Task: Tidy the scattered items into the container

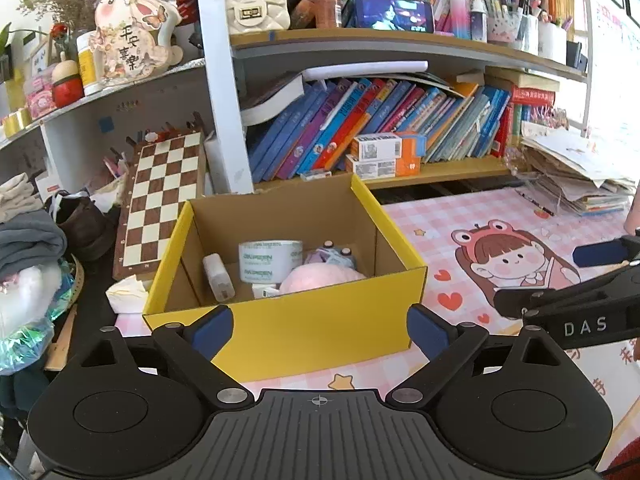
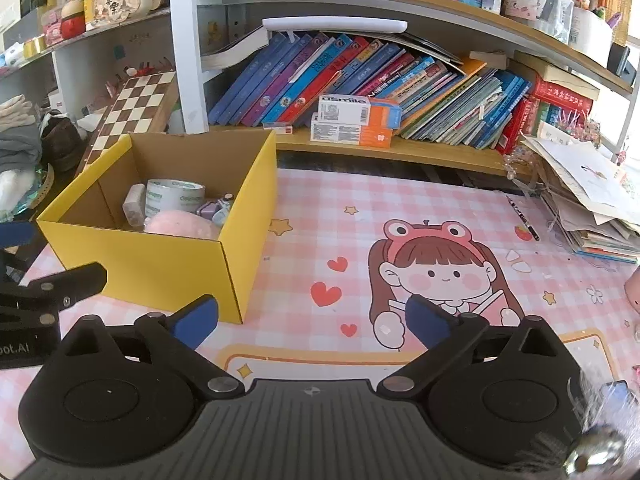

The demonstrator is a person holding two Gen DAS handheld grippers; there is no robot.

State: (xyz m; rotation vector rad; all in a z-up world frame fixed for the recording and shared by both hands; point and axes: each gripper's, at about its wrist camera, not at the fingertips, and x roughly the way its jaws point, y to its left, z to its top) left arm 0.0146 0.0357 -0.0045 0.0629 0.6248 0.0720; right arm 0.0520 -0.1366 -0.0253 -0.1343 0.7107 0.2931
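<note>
A yellow cardboard box [image 1: 288, 320] stands open on the pink cartoon mat [image 1: 460, 220]. Inside lie a roll of tape [image 1: 270, 260], a small white bottle [image 1: 218, 278], a pink plush [image 1: 320, 278] and a purple item [image 1: 328, 256]. My left gripper [image 1: 320, 330] is open and empty, just in front of the box's near wall. My right gripper [image 2: 312, 320] is open and empty over the mat, to the right of the box [image 2: 160, 264]. A black pen [image 2: 524, 220] lies on the mat at the far right. A pink thing [image 2: 634, 292] shows at the right edge.
A bookshelf [image 1: 400, 40] full of books runs along the back. A chessboard [image 1: 160, 200] leans left of the box, next to a crumpled tissue [image 1: 126, 294] and piled clothes [image 1: 28, 240]. A paper stack [image 2: 592, 200] sits at the right. A furry thing with a bell [image 2: 600, 440] lies bottom right.
</note>
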